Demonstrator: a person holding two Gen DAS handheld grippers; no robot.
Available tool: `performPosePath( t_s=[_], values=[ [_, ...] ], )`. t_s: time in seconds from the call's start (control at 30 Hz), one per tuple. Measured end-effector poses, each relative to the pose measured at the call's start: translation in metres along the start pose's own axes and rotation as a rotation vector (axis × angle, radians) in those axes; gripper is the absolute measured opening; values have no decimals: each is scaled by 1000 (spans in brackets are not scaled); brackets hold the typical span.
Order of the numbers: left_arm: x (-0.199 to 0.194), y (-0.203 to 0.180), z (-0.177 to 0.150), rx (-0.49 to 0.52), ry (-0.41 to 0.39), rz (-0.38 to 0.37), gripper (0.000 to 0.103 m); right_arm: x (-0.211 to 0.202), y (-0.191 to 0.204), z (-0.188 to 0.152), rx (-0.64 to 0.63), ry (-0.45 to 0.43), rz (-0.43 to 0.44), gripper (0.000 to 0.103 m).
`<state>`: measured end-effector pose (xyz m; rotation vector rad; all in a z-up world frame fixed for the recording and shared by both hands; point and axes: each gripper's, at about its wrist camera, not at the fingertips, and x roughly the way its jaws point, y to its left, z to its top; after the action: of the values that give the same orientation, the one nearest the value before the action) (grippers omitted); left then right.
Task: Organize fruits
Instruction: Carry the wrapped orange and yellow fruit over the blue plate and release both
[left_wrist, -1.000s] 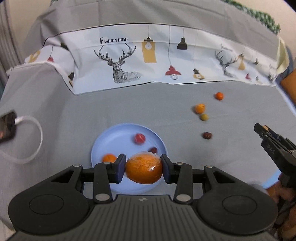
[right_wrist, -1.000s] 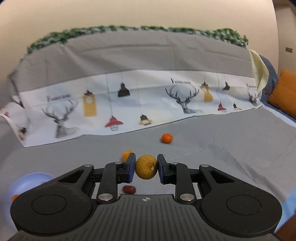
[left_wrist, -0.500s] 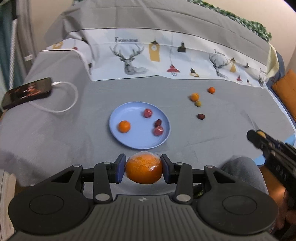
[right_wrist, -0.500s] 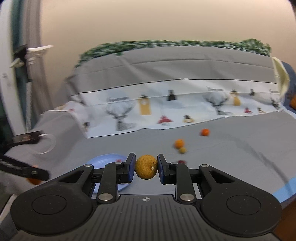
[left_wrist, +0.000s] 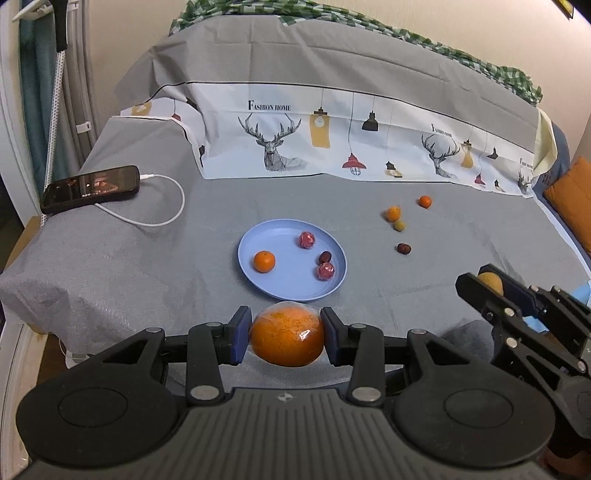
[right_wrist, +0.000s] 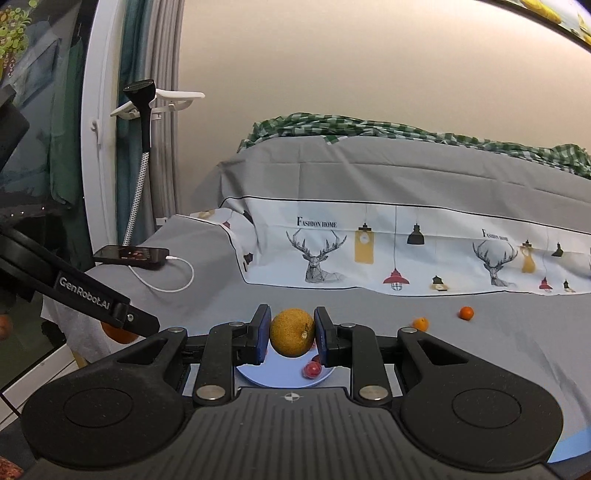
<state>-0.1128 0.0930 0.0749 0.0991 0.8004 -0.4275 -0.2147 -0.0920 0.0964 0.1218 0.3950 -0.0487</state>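
Note:
My left gripper (left_wrist: 286, 336) is shut on a large plastic-wrapped orange (left_wrist: 287, 339), held above the table's near edge, short of the blue plate (left_wrist: 291, 286). The plate holds a small orange (left_wrist: 264, 261), two red wrapped fruits (left_wrist: 306, 240) and a dark date (left_wrist: 325, 256). My right gripper (right_wrist: 291, 334) is shut on a yellow-brown round fruit (right_wrist: 291, 332), above the plate (right_wrist: 258, 376); it also shows at the right of the left wrist view (left_wrist: 489, 284). Loose fruits lie on the grey cloth at the right: two small oranges (left_wrist: 393, 213), a greenish one (left_wrist: 399, 225), a dark date (left_wrist: 404, 248).
A phone (left_wrist: 90, 188) with a white charging cable (left_wrist: 162, 218) lies at the table's far left. A deer-print cloth (left_wrist: 332, 147) drapes the raised back. An orange cushion (left_wrist: 570, 199) sits at the far right. A stand with a black holder (right_wrist: 142, 122) rises at the left.
Both grippers pulled back and up from the table, keeping their fruits. The plate now lies farther ahead of the left gripper. The right gripper swung left, now over the plate.

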Motion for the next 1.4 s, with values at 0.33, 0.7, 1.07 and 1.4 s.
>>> performPosePath(
  t_s=[0.33, 0.7, 1.07, 1.4],
  values=[
    [8, 3, 3, -4, 10, -7, 45, 12, -4, -5, 23, 41, -8, 26],
    [26, 14, 17, -26, 14, 2, 45, 29, -3, -4, 16, 65, -14, 27],
    [61, 28, 39, -41, 50, 10, 45, 65, -2, -8, 16, 119, -13, 27],
    [115, 41, 72, -56, 67, 28, 45, 142, -2, -5, -13, 193, 2, 26]
  ],
)
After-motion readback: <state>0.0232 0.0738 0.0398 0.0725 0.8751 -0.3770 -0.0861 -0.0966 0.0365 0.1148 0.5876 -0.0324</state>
